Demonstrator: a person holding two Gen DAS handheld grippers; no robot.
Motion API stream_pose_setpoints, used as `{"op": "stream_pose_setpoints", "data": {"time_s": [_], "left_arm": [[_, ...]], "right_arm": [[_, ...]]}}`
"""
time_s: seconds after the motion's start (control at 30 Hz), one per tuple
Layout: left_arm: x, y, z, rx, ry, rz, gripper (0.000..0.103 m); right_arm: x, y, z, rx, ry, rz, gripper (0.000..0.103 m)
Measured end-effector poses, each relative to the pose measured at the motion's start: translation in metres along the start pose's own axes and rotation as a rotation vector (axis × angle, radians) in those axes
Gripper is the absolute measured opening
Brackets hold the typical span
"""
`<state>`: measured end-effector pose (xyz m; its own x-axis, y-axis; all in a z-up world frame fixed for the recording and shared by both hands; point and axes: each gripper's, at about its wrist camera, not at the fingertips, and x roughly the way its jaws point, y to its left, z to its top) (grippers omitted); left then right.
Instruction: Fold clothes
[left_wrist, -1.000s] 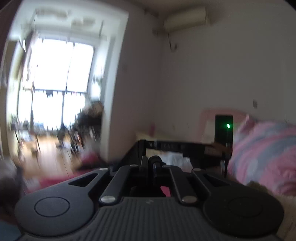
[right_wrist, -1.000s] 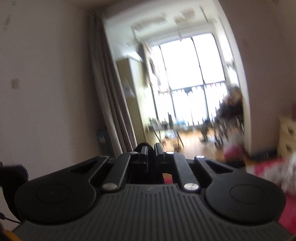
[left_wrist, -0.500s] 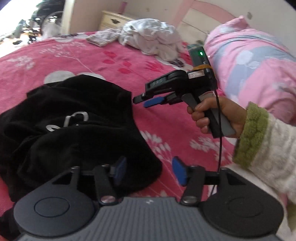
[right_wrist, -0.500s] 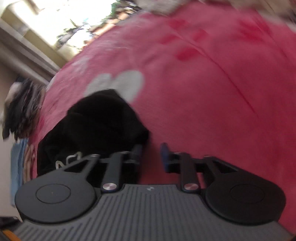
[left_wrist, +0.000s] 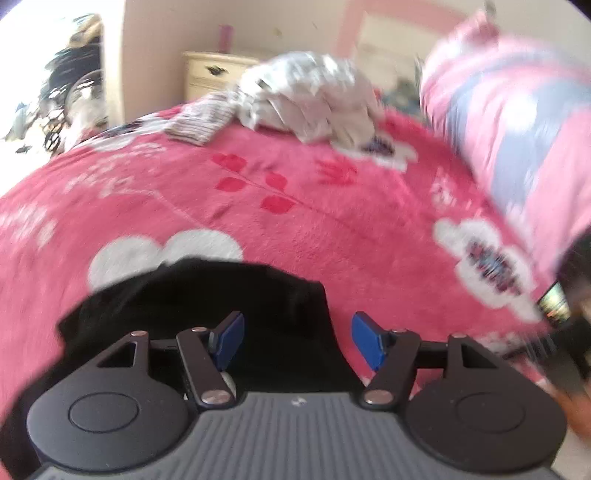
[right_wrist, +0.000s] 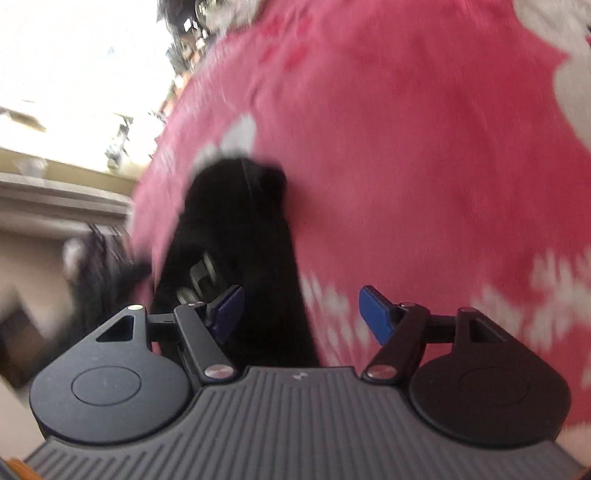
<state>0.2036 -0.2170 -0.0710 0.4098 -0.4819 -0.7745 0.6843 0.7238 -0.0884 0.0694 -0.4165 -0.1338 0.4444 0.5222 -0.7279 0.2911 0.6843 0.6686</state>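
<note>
Approach is the step in hand, judged from both views: the garment lies unfolded and neither tool holds it. From the left wrist, the left gripper points down at a black garment lying crumpled on a pink blanket; its blue pads are spreading apart, with the garment's right edge lying below the gap but nothing pressed between them. Farther back sit a white pile of other clothes, a striped cloth, a pink-and-blue quilt and a cream nightstand. At the right edge a dark blurred shape shows, probably the other tool, though the blur leaves that unsure. From the right wrist, the right gripper also tilts down over the garment, which runs as a dark strip from the blanket's middle toward the camera, with a pale logo near the left pad. Its jaws are likewise opening, and the cloth lies beneath them ungripped. The next move likely calls for each tool to settle on an edge or corner, close on a single layer, then lift and spread the garment flat before any fold; the heavy blur suggests slowing first, so that the pads do not catch the fleecy blanket too.
</note>
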Motion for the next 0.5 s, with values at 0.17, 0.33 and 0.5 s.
{"op": "stream_pose_setpoints", "data": {"time_s": [0.17,0.33,0.5], "left_arm": [[0.063,-0.032,0.023,0.122,0.156,0.054,0.06],[0.095,-0.017,0.019,0.082,0.215,0.103,0.023],[0.086,0.005,0.012,-0.038,0.121,0.085,0.006]], "right_arm": [[0.011,0.01,-0.027,-0.062,0.027,-0.037,0.069],[0.005,0.018,-0.033,-0.101,0.029,-0.041,0.069],[0.004,0.01,-0.037,-0.121,0.037,-0.026,0.069]]}}
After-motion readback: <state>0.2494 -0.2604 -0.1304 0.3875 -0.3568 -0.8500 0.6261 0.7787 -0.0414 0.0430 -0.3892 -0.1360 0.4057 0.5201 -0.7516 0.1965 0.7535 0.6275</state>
